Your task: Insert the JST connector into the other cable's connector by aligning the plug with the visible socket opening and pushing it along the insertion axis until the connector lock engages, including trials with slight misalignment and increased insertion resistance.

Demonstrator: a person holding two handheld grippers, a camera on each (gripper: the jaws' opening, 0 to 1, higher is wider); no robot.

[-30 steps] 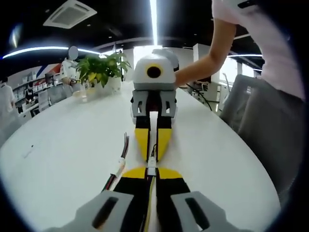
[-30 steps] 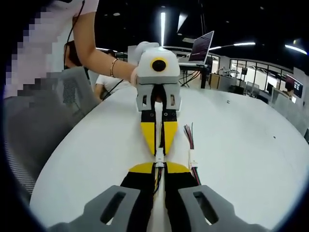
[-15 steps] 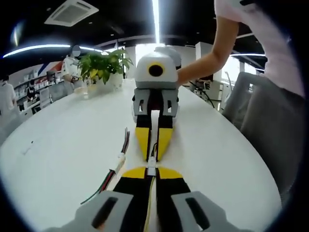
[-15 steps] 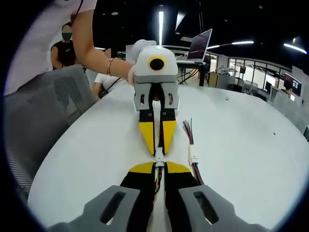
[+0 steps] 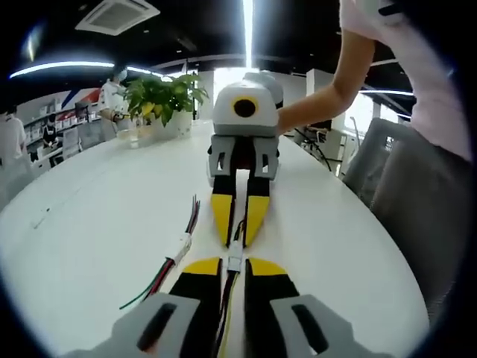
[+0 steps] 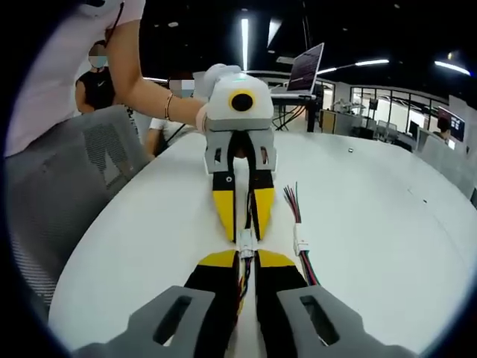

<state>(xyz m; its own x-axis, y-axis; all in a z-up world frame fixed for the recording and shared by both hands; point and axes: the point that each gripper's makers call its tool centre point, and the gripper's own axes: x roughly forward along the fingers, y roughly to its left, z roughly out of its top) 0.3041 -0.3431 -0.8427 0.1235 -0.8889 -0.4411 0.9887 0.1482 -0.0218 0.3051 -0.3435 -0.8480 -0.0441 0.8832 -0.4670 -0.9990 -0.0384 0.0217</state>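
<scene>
Both tools, left (image 5: 235, 262) and right (image 6: 247, 255), clamp their connectors tip-to-tip above the surface (image 5: 97, 224); push straight, no twist.

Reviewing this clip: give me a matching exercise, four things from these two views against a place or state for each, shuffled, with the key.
Things:
1. spare cable
2. potted plant
3. laptop
4. white connectors

Places or states:
A. open, raised behind the table
B. loose on the table beside the grippers
C. at the table's far end
D. meeting between the two grippers' tips

Pairs: 1-B, 2-C, 3-A, 4-D
</scene>
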